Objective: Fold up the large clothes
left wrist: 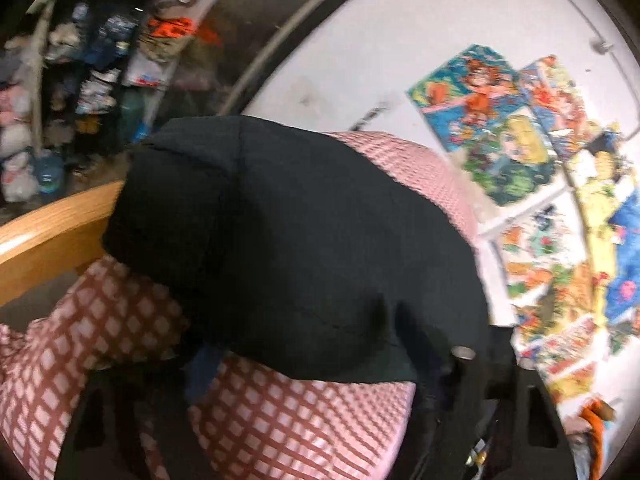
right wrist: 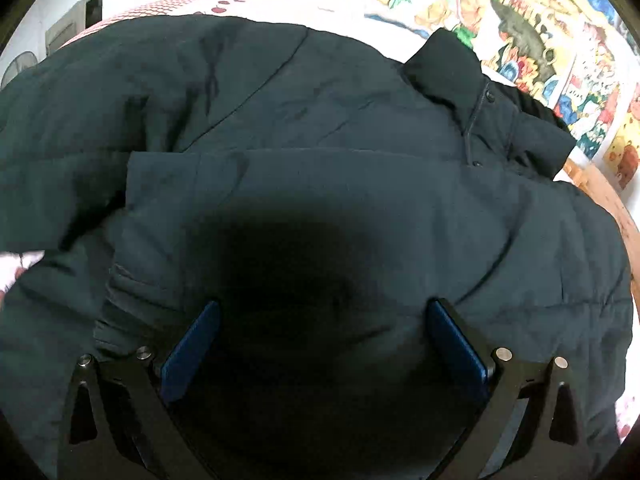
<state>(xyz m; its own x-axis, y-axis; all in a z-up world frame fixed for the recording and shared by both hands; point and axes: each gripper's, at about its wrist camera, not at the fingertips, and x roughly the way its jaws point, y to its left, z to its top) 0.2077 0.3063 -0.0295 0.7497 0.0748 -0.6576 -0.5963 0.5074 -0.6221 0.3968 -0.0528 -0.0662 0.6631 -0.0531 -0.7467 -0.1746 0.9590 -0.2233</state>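
Note:
A large dark puffy jacket (right wrist: 320,112) lies spread on the bed and fills the right wrist view, its collar (right wrist: 452,68) at the upper right. My right gripper (right wrist: 324,304) is low over the jacket. Its blue pads (right wrist: 192,352) stand wide apart, with quilted fabric bulging between them. In the left wrist view the jacket (left wrist: 280,220) is a dark mound on the pink checked bedspread (left wrist: 300,420). Its lower edge drapes over the tips of my left gripper (left wrist: 316,344). One blue pad (left wrist: 204,368) shows under that edge; whether the pads press the cloth is hidden.
A wooden bed rail (left wrist: 52,236) runs along the left, with cluttered shelves (left wrist: 92,80) beyond it. Colourful cartoon posters (left wrist: 500,128) cover the white wall beside the bed. In the right wrist view the wooden rail (right wrist: 612,208) curves past the jacket's right side.

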